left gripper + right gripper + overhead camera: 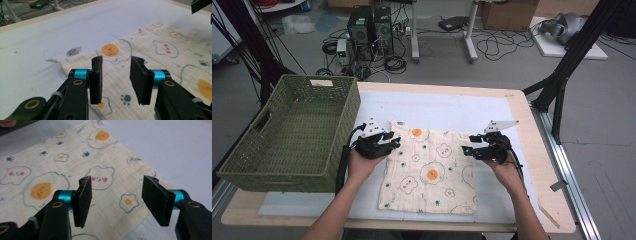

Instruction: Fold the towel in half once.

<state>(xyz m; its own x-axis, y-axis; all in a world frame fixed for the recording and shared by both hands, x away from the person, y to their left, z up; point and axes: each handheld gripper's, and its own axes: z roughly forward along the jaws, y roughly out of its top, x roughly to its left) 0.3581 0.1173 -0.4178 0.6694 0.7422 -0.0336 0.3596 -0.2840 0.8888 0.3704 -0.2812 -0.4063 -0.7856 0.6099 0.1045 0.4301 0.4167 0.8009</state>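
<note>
High view: both grippers, left (395, 142) and right (468, 150), were held agape over the egg-print cloth (430, 172), seemingly for gripping its edges.

A cream cloth (429, 170) is showing orange fried-egg and bear prints; the basket (292, 132) is looking olive green.

One printed cloth (429, 170), one green woven basket (292, 132), one table (522, 107) and two hand-held grippers, left (393, 141) and right (468, 148), are counted.
</note>
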